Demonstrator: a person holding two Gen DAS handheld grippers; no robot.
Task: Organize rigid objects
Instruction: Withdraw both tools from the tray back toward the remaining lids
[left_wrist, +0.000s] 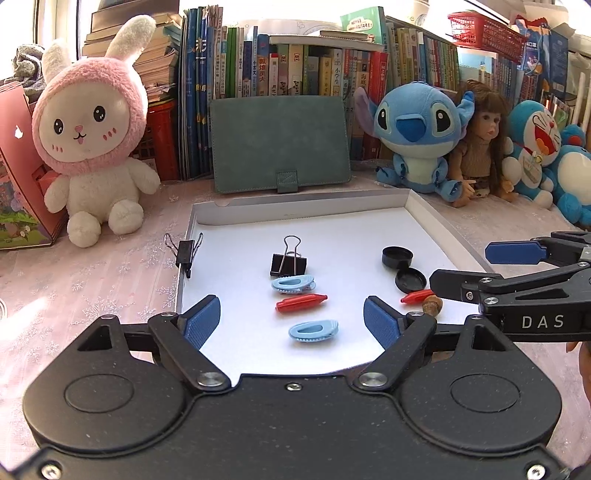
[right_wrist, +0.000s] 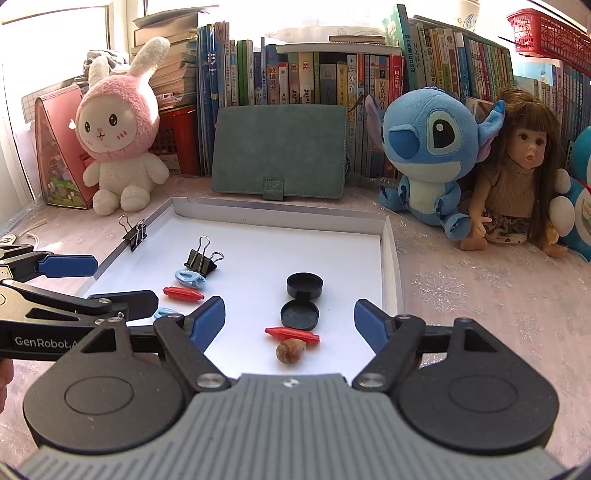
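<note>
A shallow white tray (left_wrist: 424, 210) holds small rigid items. On its left side lie a black binder clip (left_wrist: 288, 260), two light blue clips (left_wrist: 293, 285), and a red plastic piece (left_wrist: 301, 303). On its right side sit two black round caps (right_wrist: 304, 285), a second red piece (right_wrist: 291, 335) and a brown nut (right_wrist: 290, 350). Another binder clip (left_wrist: 184, 251) is clamped on the tray's left rim. My left gripper (left_wrist: 291, 317) hangs open over the near blue clip, holding nothing. My right gripper (right_wrist: 291, 314) is open above the caps and nut, also holding nothing.
Behind the tray a green wallet-style case (left_wrist: 280, 144) leans on a row of books. A pink bunny plush (left_wrist: 92, 147) sits back left; a blue plush (right_wrist: 428, 155) and a doll (right_wrist: 517, 177) sit back right. A pink patterned cloth covers the table.
</note>
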